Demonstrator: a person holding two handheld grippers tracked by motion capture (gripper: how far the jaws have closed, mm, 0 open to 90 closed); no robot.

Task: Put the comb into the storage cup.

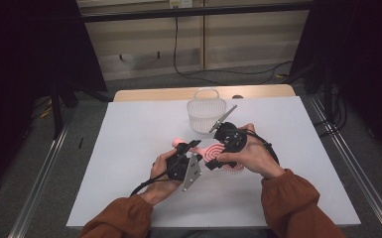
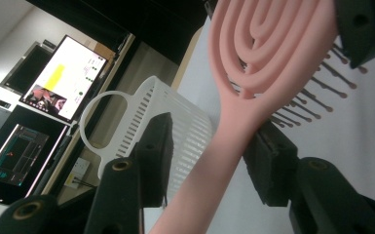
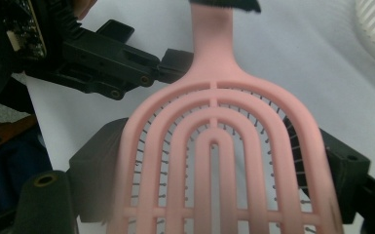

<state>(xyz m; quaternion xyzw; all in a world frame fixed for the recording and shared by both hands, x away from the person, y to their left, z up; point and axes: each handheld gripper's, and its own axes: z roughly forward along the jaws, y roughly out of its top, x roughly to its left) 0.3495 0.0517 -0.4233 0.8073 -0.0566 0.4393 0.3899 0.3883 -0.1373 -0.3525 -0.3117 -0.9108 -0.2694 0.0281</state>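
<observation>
A pink plastic hairbrush with a vented oval head and dark bristles (image 1: 217,154) is held above the middle of the white-covered desk (image 1: 129,129), between the two grippers. Its head is clamped across its width by the right gripper (image 3: 214,161), whose jaws press on both edges. Its handle runs left and away into the left gripper (image 2: 214,156); one jaw is seen against the handle, the other just beside it, so a firm grip cannot be told. A white slotted plastic basket with a loop handle (image 1: 206,113) stands just beyond, toward the far edge.

Basket (image 1: 206,115) just behind; table (image 1: 129,148) left free.
</observation>
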